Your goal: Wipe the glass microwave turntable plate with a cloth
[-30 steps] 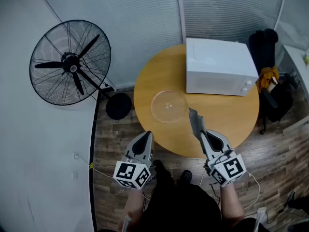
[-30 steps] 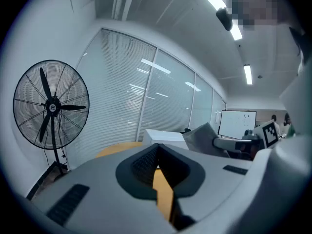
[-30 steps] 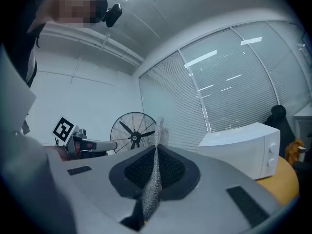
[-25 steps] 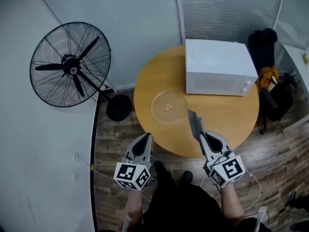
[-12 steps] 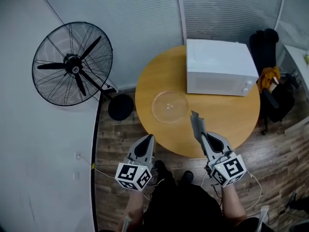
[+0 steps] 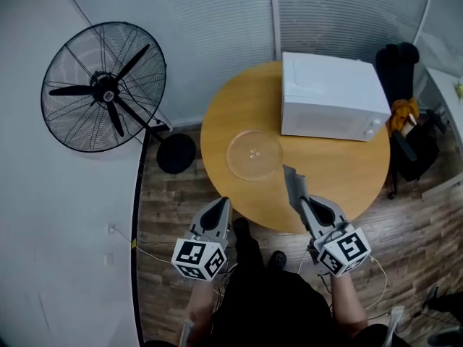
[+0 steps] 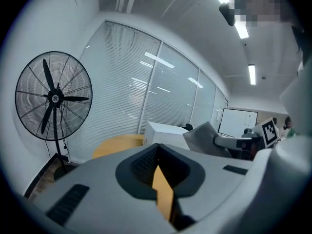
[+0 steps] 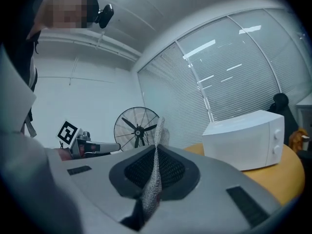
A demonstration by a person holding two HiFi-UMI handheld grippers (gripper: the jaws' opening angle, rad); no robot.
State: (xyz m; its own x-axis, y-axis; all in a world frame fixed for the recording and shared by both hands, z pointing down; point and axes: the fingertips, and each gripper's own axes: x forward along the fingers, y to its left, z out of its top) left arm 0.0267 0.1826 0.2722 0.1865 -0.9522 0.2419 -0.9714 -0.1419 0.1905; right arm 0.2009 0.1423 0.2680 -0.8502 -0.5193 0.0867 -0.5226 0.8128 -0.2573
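1. While both grippers are held low at the near edge of the round table (image 6: pixel 340 176), no contact with the work is recorded.
2. Right gripper (image 6: pixel 307 202): the jaws are seen closed on a grey cloth (image 6: pixel 292 182), which is pinched between them and stands out beyond the tips, over the near part of the table.
3. Left gripper (image 6: pixel 220 204): the jaws are drawn almost together, with only a thin slit left. Nothing is held between them.
4. Glass turntable plate (image 6: pixel 254 155): it is found lying flat on the table, outside the white microwave (image 6: pixel 329 96) and near its front left corner. The free end of the cloth is near the rim but is not judged to touch it.
5. Step in hand, as judged: the cloth is secured and the approach to the plate is due. Wiping is not yet begun.
6. Next move, as judged: the cloth is to be lowered onto the glass and swept across it. The plate is unrestrained and may slide on the smooth top, so steadying at the rim by the left gripper is advised.
7. A standing fan (image 6: pixel 105 96) is noted on the floor to the left, well apart from the work.
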